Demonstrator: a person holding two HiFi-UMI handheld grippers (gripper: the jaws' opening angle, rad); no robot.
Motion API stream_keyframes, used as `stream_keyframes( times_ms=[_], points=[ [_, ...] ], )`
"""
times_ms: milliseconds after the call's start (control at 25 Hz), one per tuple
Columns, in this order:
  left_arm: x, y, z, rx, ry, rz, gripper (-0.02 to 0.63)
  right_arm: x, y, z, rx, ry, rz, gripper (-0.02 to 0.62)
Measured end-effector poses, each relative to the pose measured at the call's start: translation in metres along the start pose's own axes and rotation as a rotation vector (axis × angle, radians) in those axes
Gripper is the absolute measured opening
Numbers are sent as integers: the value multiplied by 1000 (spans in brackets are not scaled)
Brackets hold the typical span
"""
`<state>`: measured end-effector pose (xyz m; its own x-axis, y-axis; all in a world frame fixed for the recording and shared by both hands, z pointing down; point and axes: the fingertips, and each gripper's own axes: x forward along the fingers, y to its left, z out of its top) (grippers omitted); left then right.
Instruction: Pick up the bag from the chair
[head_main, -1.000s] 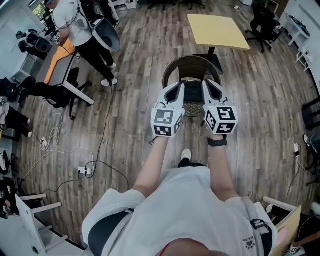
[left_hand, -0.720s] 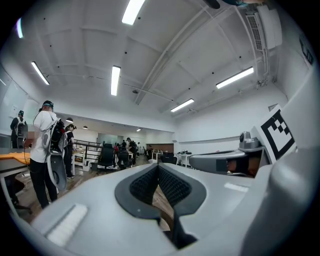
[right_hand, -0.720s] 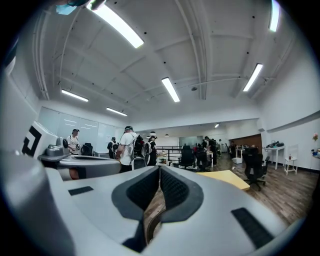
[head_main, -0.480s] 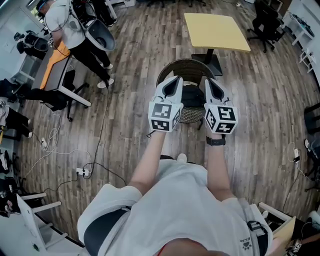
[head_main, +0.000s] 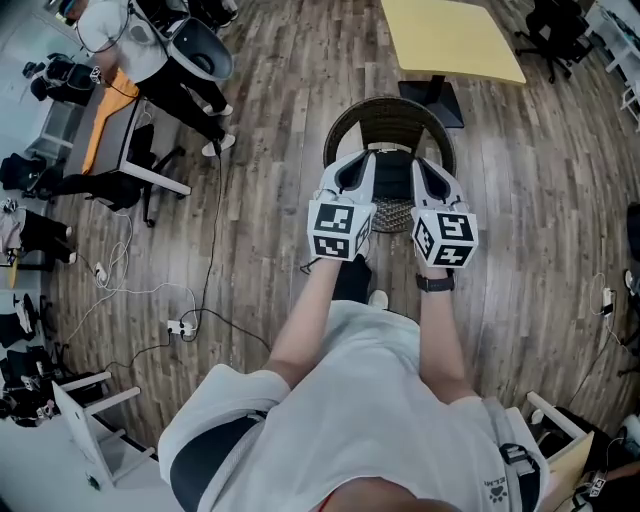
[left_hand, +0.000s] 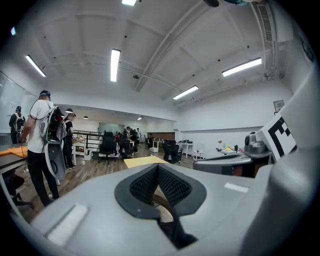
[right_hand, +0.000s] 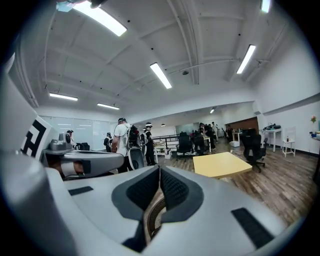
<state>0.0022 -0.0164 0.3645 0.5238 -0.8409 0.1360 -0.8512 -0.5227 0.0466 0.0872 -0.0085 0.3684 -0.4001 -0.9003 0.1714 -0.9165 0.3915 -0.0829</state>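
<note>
A round wicker chair (head_main: 390, 106) stands on the wood floor straight ahead of me. On its seat lies a dark bag (head_main: 392, 180), seen between my two grippers. My left gripper (head_main: 362, 162) hovers over the seat's left side, and its jaws meet at the tip (left_hand: 158, 168) with nothing between them. Over the right side, my right gripper (head_main: 421, 165) is also shut and empty (right_hand: 160, 170). In both gripper views only a strip of the brown chair rim (right_hand: 150, 220) shows below the jaws. Whether either gripper touches the bag cannot be told.
A yellow square table (head_main: 455, 38) stands just beyond the chair, also visible as the yellow table (right_hand: 220, 165). A person (head_main: 130, 40) stands at a desk (head_main: 110, 130) at the far left. Cables and a power strip (head_main: 178, 326) lie on the floor to my left.
The head view has shifted slightly. Both grippers stay shut and remain over the chair seat on either side of the bag.
</note>
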Motion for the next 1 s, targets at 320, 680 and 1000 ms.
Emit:
stream_keyframes(
  times_ms=[320, 680, 1000],
  points=[
    [68, 47, -9, -12, 1, -56, 11, 84, -26, -14, 28, 72, -27, 12],
    [136, 105, -40, -72, 57, -89, 11, 178, -56, -37, 20, 184, -54, 12],
    [180, 152, -90, -112, 174, -149, 14, 228, -70, -87, 96, 297, -70, 12]
  ],
)
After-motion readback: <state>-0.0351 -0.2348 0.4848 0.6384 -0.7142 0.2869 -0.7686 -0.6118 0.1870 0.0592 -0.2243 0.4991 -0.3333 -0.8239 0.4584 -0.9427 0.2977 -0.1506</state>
